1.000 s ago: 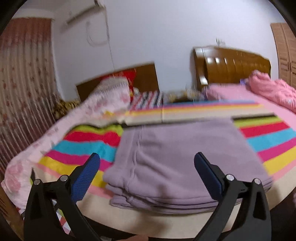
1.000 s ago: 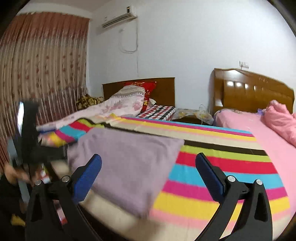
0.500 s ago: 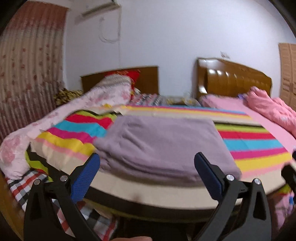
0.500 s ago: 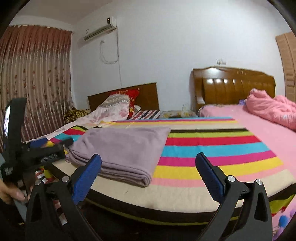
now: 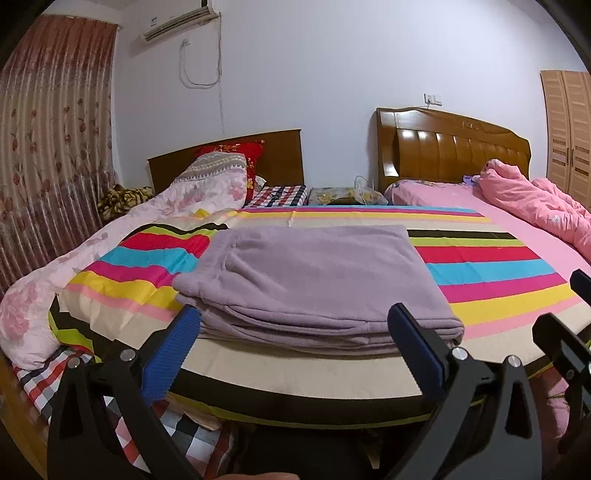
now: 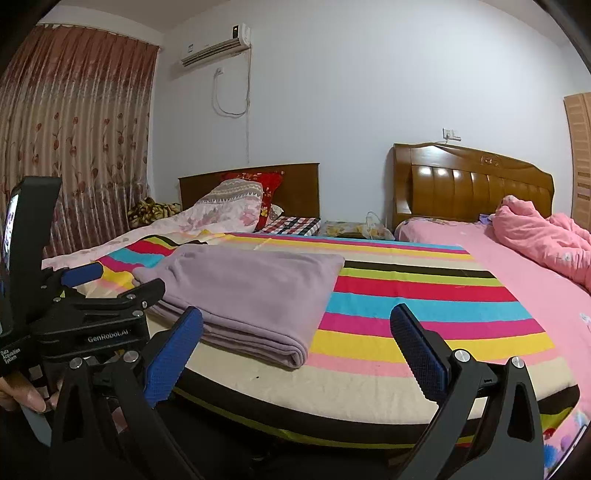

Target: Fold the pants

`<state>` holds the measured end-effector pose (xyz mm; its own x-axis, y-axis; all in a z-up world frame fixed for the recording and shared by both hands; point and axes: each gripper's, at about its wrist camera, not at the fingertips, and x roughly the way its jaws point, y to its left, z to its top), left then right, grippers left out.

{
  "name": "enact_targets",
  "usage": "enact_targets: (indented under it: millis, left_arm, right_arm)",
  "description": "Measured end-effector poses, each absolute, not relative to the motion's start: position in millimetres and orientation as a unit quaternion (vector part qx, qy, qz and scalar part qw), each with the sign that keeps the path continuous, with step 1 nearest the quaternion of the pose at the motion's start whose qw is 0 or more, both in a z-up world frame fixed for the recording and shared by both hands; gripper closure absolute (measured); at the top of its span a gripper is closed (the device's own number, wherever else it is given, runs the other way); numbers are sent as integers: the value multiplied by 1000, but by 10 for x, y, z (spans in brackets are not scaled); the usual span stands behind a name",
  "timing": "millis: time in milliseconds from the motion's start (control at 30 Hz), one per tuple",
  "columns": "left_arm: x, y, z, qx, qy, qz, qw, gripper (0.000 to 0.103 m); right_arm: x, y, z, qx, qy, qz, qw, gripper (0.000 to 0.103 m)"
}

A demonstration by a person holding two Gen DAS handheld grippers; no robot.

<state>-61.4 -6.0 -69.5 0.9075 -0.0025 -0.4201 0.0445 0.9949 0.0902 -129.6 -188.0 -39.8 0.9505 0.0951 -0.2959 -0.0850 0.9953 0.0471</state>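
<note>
Both grippers, left gripper (image 5: 293, 330) and right gripper (image 6: 295, 332), hover spread-jawed before folded pants (image 5: 314, 280).

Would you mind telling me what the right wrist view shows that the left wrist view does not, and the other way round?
Only the right wrist view shows the whole left gripper, seen from the side with a hand under it, and the right gripper with its jaws open. Only the left wrist view shows the checked cloth hanging off the bed's near corner and the wardrobe doors. Both show the folded purple pants lying free on the striped sheet, the pink quilt and the air conditioner.
</note>
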Motion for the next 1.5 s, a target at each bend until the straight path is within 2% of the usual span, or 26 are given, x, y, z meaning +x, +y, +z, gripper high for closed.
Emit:
enact_targets:
  millis: [1500]
  left_arm:
    - [-599,41,-705,36,223,-5,974,1]
  right_arm:
    - [-1262,-1896,-455,32,167,43,984,5]
